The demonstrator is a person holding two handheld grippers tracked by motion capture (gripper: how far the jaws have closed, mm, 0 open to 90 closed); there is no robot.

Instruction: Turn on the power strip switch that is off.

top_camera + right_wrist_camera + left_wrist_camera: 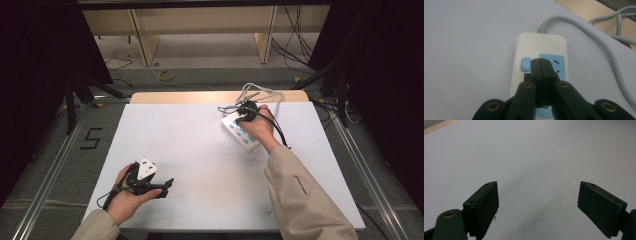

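Note:
A white power strip with light blue sockets lies at the back right of the white table; its grey cord loops off the far edge. My right gripper hovers over the strip's far end. In the right gripper view its jaws are pressed together, with the tips over the strip, between a small blue button and a blue socket. Nothing shows between them. My left gripper rests low at the front left, jaws wide apart over bare table.
The grey cord runs along the strip's right side and over a wooden strip at the table's back edge. Beyond the table, cables lie on the floor and dark stands rise at both sides.

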